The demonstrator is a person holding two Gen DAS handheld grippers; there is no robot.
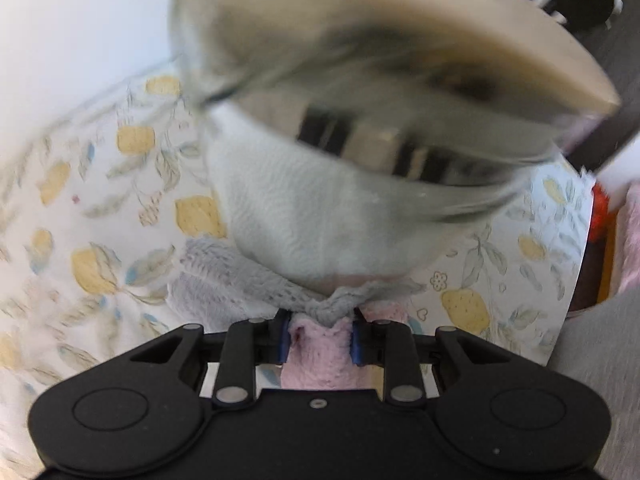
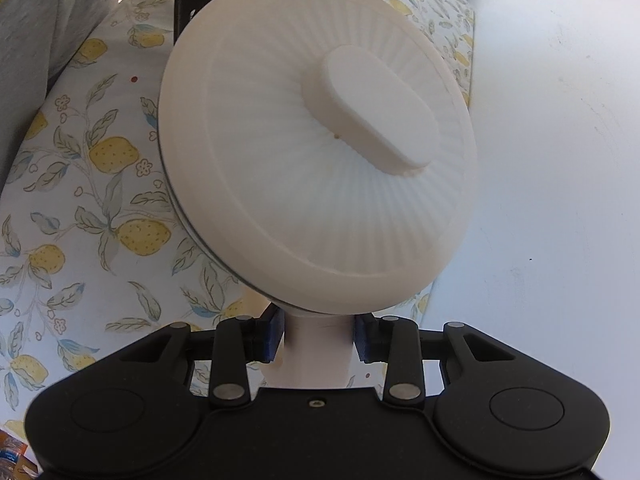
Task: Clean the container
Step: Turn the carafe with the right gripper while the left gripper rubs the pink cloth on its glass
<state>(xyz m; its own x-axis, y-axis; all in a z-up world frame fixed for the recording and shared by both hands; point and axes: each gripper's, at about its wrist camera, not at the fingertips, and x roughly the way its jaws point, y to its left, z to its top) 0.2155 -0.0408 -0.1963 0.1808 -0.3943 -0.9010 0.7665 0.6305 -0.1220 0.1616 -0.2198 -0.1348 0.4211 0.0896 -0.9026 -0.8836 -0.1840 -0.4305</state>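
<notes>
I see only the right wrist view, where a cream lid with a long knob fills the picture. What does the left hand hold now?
Observer: The left gripper has its jaws shut on a pink and grey cloth.
Operator: Does this cloth reach the container?
Observer: Yes. It lies up against the shiny side of the container, below the lid, though that part is blurred.
Operator: Is the side glass or metal?
Observer: I cannot tell. It is shiny and mirrors dark and pale bars.
</notes>
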